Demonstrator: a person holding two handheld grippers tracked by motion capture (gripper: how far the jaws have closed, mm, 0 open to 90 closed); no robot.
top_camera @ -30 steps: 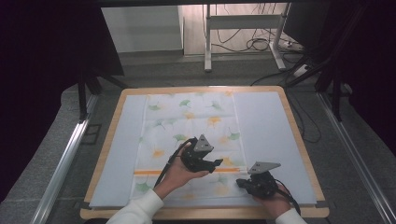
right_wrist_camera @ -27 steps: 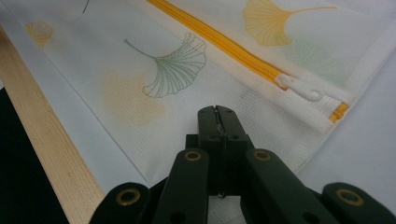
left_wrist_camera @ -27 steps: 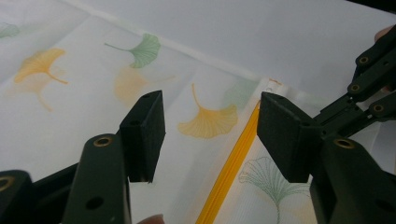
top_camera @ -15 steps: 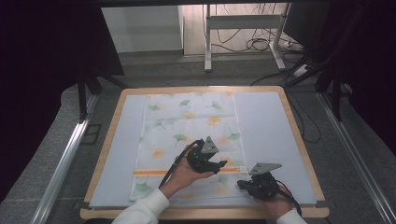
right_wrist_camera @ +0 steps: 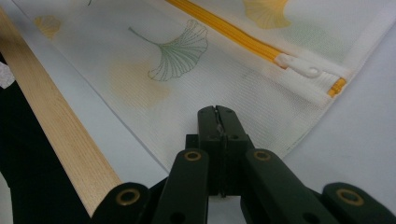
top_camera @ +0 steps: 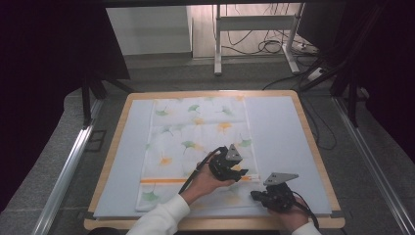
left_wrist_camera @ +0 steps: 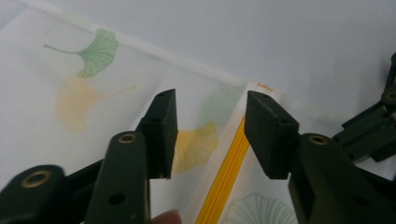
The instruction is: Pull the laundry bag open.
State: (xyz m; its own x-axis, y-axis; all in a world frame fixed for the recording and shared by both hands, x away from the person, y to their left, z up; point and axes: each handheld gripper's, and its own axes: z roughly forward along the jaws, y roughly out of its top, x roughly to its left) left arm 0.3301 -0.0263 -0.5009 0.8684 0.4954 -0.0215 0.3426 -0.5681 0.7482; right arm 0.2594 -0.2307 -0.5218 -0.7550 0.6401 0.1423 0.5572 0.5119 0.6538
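- The right gripper sits nearest the person, its jaws clenched flat together on the near edge of the mesh laundry bag, pinning the fabric just ahead of the wooden table edge (whether it nips the cloth or only presses it down, I cannot tell for sure).
- Just beyond those fingertips and a little to their right lies the white zipper pull, parked at the end of the yellow zipper; the zipper looks fully run to that end, so the bag reads as zipped shut.
- The left gripper hovers farther out over the same corner, its jaws partly released and just now closing in, with the yellow zipper line and bag edge between them but the pads not yet pressing on anything.
- Beyond both grippers the rest of the bag lies spread flat on the pale blue mat, unfolded.
- My judgement: one anchor grip is made, the second is under way, and any pulling or folding is yet to come.
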